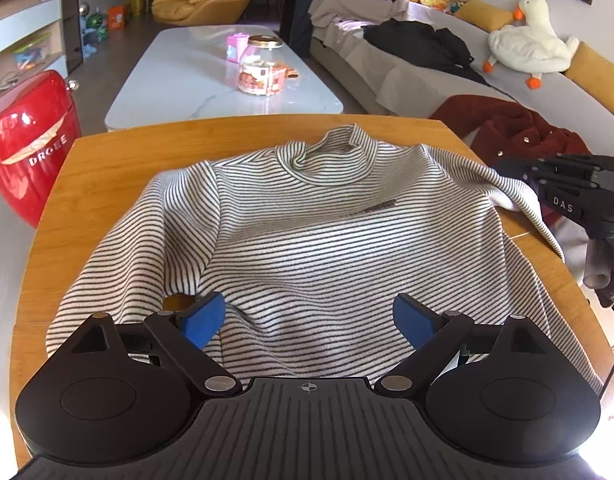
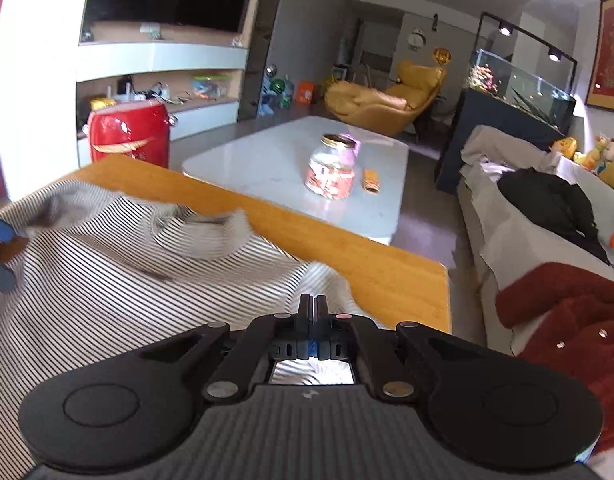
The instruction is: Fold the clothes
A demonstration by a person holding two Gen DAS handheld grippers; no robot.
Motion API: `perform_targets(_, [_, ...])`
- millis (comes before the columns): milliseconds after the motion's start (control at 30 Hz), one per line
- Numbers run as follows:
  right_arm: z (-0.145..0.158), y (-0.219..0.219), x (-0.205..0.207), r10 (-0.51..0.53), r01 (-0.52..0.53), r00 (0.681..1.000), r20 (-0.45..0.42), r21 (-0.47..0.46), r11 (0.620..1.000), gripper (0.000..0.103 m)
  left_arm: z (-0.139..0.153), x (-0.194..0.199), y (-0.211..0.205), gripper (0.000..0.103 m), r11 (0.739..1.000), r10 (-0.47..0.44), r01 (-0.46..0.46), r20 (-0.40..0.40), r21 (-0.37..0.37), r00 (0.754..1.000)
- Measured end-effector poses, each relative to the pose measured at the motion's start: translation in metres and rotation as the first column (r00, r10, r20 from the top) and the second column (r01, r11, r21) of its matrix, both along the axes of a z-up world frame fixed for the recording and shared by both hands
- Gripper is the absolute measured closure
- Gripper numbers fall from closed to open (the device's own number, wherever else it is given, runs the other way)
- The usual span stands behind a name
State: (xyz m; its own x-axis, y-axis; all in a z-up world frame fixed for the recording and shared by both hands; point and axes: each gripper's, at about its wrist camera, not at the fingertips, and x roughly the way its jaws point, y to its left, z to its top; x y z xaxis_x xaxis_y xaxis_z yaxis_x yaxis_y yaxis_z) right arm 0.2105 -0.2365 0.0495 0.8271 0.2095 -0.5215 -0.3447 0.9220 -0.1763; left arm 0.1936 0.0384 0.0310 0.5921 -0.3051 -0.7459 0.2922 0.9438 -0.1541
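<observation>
The shirt (image 1: pixel 307 216) lies collar-far on the table (image 1: pixel 107 168), its hem under the wide-apart left gripper (image 1: pixel 307 320), its right sleeve beside the closed right gripper (image 2: pixel 313 308).

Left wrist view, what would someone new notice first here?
A black-and-white striped knit top lies spread, collar away, across the orange wooden table, with the left gripper open over its near hem. Beyond stand a glossy red mini fridge at left and a white plush goose on the grey sofa.
</observation>
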Motion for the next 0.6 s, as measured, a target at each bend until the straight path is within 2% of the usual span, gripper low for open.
perform_targets(100, [0.005,0.025,-0.002,0.037,-0.037,0.999,0.029,0.001,0.999,0.103,-0.001,-0.002,0.001,0.008,1.0,0.003,-0.003,-0.006,-0.015,1.0])
perform_targets(200, [-0.002,0.046,0.003,0.009,-0.007,0.999,0.041,-0.042,0.999,0.102,-0.006,-0.004,-0.001,0.008,0.999,0.001,-0.002,-0.008,-0.04,1.0])
perform_targets(267, [-0.012,0.053,0.008,-0.034,0.037,0.998,0.044,-0.07,0.997,0.094,-0.013,-0.002,-0.004,0.008,0.998,0.008,-0.009,-0.022,-0.058,1.0])
perform_targets(300, [-0.017,0.055,0.011,-0.055,0.058,0.998,0.045,-0.087,0.995,0.086,-0.018,0.0,-0.006,0.008,0.998,0.013,-0.015,-0.033,-0.066,0.999])
perform_targets(333, [-0.024,0.053,0.014,-0.083,0.086,0.996,0.042,-0.099,0.991,0.077,-0.022,0.001,-0.007,0.007,0.997,0.018,-0.021,-0.043,-0.075,0.999])
perform_targets(400, [-0.035,0.041,0.023,-0.142,0.143,0.99,0.018,-0.109,0.984,0.069,-0.029,0.002,-0.011,0.006,0.997,0.021,-0.023,-0.042,-0.067,0.999])
perform_targets(500, [-0.051,0.015,0.032,-0.197,0.193,0.979,-0.047,-0.089,0.977,0.061,-0.031,-0.001,-0.013,0.004,0.999,0.008,-0.009,-0.021,-0.051,1.0])
perform_targets(600, [-0.06,-0.003,0.035,-0.193,0.191,0.977,-0.09,-0.036,0.981,0.061,-0.028,-0.005,-0.009,0.004,0.999,0.0,0.0,-0.017,-0.046,1.0])
